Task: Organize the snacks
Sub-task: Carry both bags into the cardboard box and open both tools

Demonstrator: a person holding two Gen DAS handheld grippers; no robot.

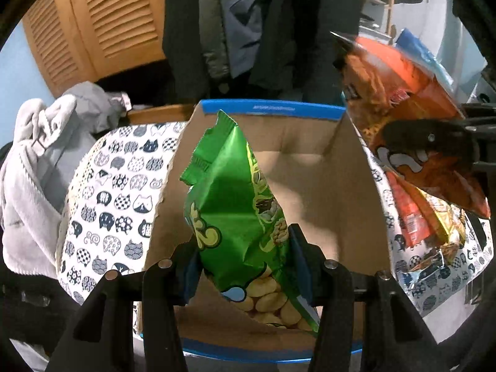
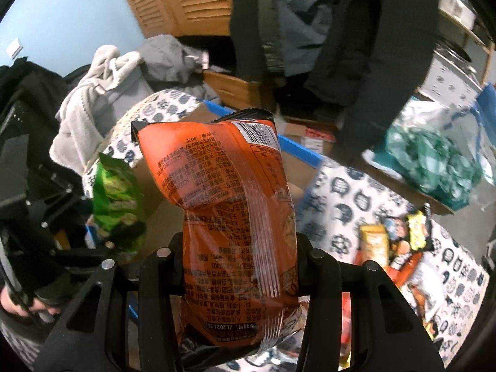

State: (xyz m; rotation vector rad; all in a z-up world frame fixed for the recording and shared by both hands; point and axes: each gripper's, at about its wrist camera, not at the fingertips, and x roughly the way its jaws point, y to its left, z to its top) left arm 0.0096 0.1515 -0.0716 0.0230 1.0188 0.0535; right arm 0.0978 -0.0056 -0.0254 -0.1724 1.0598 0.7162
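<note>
My left gripper (image 1: 243, 266) is shut on a green snack bag (image 1: 235, 204) and holds it upright over an open cardboard box (image 1: 350, 214) with blue tape on its rim. My right gripper (image 2: 240, 266) is shut on an orange snack bag (image 2: 229, 210), held up above the table near the box's right side. That orange bag (image 1: 412, 130) and the right gripper's finger (image 1: 434, 139) show at the right of the left wrist view. The green bag (image 2: 116, 195) shows at the left of the right wrist view.
The box stands on a table with a cat-print cloth (image 1: 114, 198). Several loose snack packets (image 2: 400, 248) lie on the cloth right of the box. Grey clothes (image 1: 34, 161) are piled at the left; dark coats (image 1: 248, 31) hang behind. A teal bag (image 2: 434, 167) sits far right.
</note>
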